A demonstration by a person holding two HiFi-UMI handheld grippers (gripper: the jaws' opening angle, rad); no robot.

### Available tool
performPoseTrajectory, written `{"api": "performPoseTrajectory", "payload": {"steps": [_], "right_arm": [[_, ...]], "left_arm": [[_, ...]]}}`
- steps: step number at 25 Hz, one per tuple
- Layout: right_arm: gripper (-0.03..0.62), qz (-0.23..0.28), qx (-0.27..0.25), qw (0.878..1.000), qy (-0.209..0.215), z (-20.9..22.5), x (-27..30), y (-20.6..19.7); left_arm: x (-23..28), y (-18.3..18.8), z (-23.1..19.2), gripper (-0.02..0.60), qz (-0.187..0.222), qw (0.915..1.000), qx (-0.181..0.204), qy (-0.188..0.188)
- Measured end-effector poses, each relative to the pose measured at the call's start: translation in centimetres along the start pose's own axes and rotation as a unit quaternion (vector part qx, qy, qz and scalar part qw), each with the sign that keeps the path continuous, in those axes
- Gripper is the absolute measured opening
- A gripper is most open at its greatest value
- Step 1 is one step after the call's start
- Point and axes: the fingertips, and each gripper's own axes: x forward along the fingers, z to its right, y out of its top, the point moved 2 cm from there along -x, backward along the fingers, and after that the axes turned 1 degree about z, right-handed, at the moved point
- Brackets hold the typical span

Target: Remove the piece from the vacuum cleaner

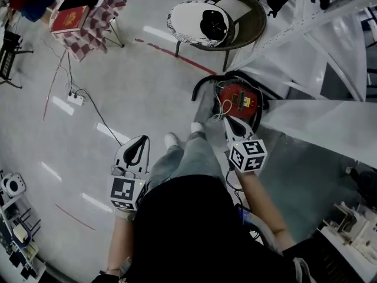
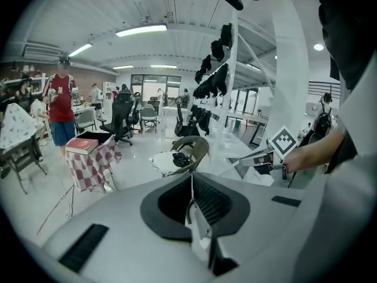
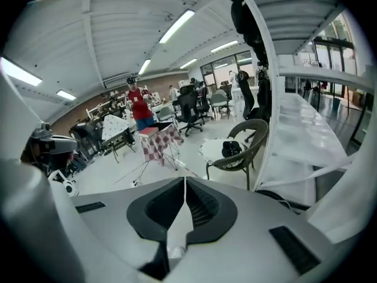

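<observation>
Both grippers clenched, empty: right gripper (image 1: 228,121) beside the red vacuum cleaner (image 1: 237,98) at two o'clock, left gripper (image 1: 141,140) at nine. Chair (image 1: 254,12) at twelve holds a black item (image 1: 213,22).

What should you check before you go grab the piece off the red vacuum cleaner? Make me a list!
1. Vacuum cleaner found: ok, it sits on the floor ahead.
2. Right gripper near it: ok, it points toward it in the head view.
3. Right jaws open for grabbing: not ok, they are pressed together, empty.
4. Left gripper free: ok, shut and empty, off to the side.
5. Which piece comes off: cannot tell from here.
6. White cable out of the way: cannot tell.
</observation>
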Motion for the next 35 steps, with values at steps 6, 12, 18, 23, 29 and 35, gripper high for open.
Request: {"api": "performPoseTrajectory", "payload": {"steps": [6, 12, 18, 23, 29, 35], "right_arm": [[0.029, -0.063, 0.014, 0.998, 0.013, 4.0, 6.2, -3.4], [0.032, -0.125, 0.023, 0.992, 0.008, 8.2, 12.7, -8.2], [0.048, -0.187, 0.058, 0.981, -0.008, 11.9, 18.8, -14.1], [0.067, -0.222, 0.054, 0.973, -0.027, 14.6, 23.3, -18.9], [0.123, -0.258, 0.066, 0.963, -0.05, 17.6, 27.3, -24.1], [0.15, -0.285, 0.077, 0.951, -0.091, 20.3, 29.9, -27.6]], "left_arm": [[2.6, -1.7, 0.0, 0.02, -0.035, 0.9986, -0.034, 0.022], [6.1, -4.1, 0.0, 0.02, -0.077, 0.995, -0.049, 0.041], [7.8, -7.8, -0.2, 0.02, -0.109, 0.9871, -0.093, 0.071], [8.5, -11.6, -0.3, 0.02, -0.14, 0.9786, -0.122, 0.089], [8.8, -15.2, 0.3, 0.02, -0.168, 0.9703, -0.144, 0.097], [9.3, -18.5, 0.8, 0.02, -0.186, 0.9618, -0.175, 0.099]]}}
